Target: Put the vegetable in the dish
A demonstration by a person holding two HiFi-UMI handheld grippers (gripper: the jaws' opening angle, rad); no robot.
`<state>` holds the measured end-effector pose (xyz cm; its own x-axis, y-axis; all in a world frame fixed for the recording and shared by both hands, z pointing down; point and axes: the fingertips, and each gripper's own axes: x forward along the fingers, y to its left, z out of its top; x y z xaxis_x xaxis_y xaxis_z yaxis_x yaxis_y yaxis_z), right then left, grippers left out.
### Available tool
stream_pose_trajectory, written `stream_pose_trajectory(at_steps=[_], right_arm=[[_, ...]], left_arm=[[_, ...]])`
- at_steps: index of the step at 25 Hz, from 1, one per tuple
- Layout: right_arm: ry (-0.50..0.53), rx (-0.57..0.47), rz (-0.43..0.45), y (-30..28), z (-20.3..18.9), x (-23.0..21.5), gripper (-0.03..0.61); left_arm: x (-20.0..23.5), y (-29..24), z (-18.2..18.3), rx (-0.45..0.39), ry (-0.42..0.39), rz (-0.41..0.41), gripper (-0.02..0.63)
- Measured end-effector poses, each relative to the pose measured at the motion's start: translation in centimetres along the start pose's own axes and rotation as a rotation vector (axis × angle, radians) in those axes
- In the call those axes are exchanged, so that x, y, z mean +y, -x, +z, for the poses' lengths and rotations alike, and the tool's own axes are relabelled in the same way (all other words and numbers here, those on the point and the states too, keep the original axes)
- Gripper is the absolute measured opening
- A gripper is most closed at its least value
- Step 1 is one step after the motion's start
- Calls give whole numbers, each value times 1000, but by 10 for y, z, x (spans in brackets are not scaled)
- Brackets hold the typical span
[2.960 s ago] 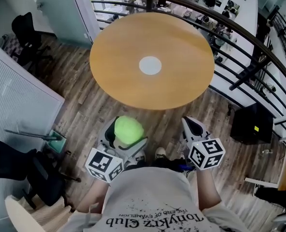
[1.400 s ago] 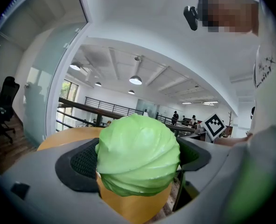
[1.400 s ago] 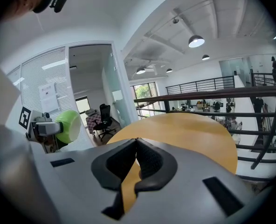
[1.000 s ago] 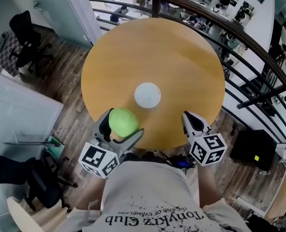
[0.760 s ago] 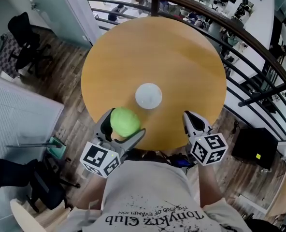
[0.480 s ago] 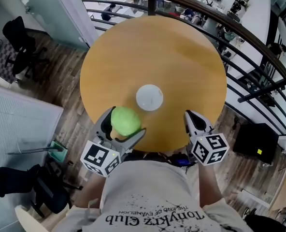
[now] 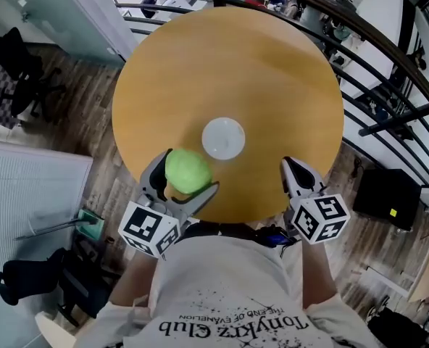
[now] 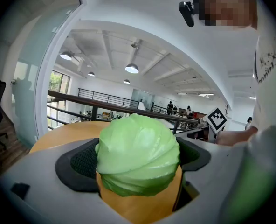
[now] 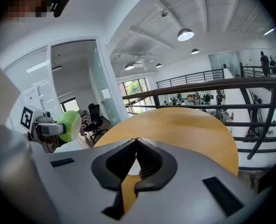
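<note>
A light green cabbage (image 7: 187, 171) sits between the jaws of my left gripper (image 7: 183, 178), which is shut on it above the near left edge of the round wooden table (image 7: 272, 71). The cabbage (image 8: 138, 155) fills the middle of the left gripper view. A small white dish (image 7: 223, 138) lies at the table's centre, just beyond and right of the cabbage. My right gripper (image 7: 294, 172) hangs over the near right edge, jaws shut with nothing in them. In the right gripper view its jaws (image 9: 137, 160) meet, and the cabbage (image 9: 69, 119) shows at the left.
A black metal railing (image 7: 388, 49) curves round the far and right side of the table. Black office chairs (image 7: 15, 56) stand on the wood floor at the left. A black box (image 7: 385, 194) sits on the floor at the right.
The table has come nearer: both grippers, once over the floor short of it, now hang over its near edge. The cabbage stays in my left gripper, closer to the dish.
</note>
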<state>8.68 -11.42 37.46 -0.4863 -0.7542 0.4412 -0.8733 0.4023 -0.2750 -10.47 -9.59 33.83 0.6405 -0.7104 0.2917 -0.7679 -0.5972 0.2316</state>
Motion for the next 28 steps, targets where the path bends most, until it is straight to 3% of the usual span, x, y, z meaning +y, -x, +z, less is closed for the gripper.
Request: stream_pose_trajectory(at_steps=[9, 28], right_arm=[[13, 19, -17, -24, -3, -14, 25], [-65, 55, -35, -64, -28, -58, 25]], left_arm=[[23, -36, -20, 71, 4, -5, 500], [53, -127, -86, 273, -3, -18, 500]])
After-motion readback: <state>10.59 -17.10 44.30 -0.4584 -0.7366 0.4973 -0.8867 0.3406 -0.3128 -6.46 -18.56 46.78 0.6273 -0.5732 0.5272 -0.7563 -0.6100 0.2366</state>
